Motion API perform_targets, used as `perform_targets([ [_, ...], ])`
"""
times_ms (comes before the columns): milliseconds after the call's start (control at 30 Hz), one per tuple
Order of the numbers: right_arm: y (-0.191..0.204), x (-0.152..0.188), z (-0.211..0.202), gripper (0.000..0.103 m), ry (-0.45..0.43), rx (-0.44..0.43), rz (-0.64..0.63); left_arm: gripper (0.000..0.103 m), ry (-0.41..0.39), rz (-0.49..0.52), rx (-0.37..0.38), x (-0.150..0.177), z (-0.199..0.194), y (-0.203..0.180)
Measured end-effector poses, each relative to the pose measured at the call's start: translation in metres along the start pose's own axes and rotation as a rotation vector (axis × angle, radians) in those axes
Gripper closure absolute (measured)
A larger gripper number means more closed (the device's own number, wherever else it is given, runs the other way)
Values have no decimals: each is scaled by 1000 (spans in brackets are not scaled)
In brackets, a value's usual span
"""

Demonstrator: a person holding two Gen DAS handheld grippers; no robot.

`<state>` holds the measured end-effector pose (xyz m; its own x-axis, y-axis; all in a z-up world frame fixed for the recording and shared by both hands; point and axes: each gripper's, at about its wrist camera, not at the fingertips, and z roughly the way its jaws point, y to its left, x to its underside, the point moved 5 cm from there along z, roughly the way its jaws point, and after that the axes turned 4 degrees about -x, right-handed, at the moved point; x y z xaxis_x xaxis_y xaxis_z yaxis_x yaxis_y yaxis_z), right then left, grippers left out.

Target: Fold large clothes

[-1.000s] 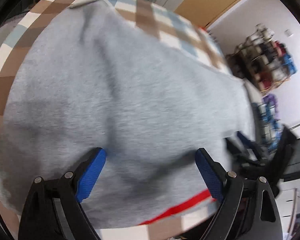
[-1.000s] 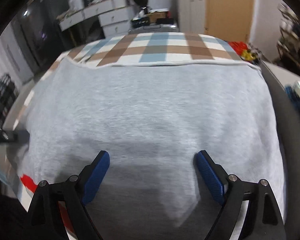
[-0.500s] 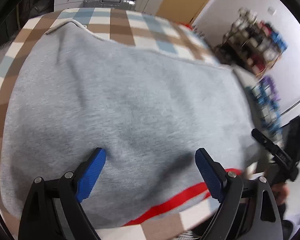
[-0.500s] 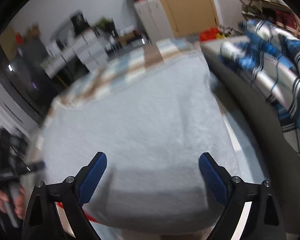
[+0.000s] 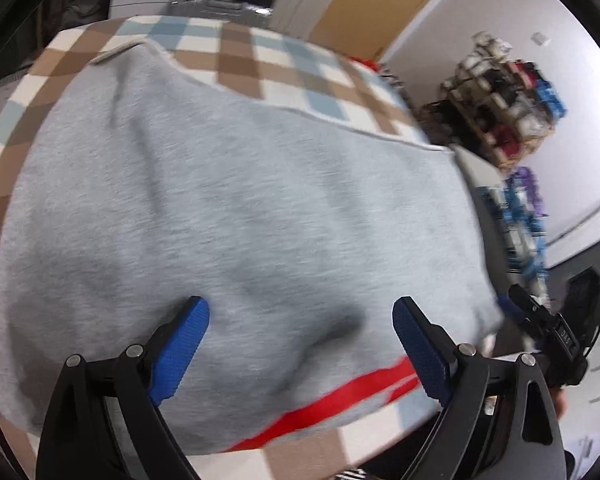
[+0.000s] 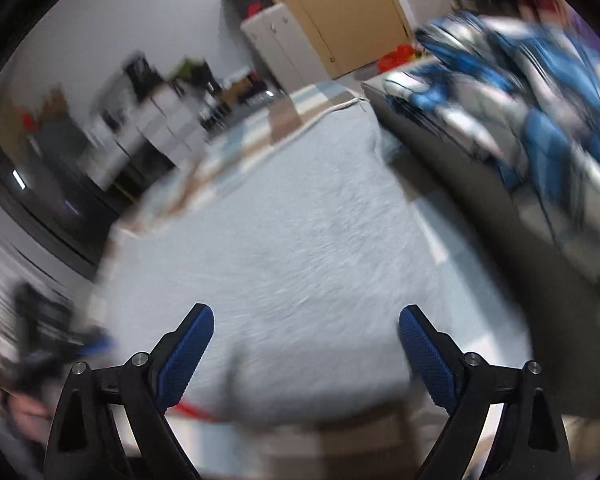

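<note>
- Both grippers are in view with nothing between the jaws, and the grey garment lies spread flat on the checked cloth, a red stripe at its near hem.
- Since a second ago the right gripper has swung from facing the garment squarely to its right edge, next to the blue plaid pile; its jaws have just been opening, with nothing between them.
- Left gripper hovers over the near hem, jaws wide apart, touching nothing.
- I judge no fold is begun; the right side looks set to be picked up first.
</note>
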<state>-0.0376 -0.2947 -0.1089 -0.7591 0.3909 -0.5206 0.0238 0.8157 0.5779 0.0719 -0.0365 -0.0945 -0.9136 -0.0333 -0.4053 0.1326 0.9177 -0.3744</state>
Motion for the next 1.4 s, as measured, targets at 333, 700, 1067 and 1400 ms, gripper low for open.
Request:
perform_targets([
  [333, -31, 16, -19, 8, 35, -283, 306, 13, 23, 33, 15, -5, 17, -33],
  [700, -31, 31, 17, 5, 210, -341, 413, 13, 26, 15, 2, -5, 21, -33],
  [1067, -10, -22, 52, 27, 155, -75, 274, 12, 33, 41, -37, -6, 31, -34],
  [1400, 27, -30, 18, 76, -93, 4, -29, 6, 64, 182, -172, 6, 52, -46],
])
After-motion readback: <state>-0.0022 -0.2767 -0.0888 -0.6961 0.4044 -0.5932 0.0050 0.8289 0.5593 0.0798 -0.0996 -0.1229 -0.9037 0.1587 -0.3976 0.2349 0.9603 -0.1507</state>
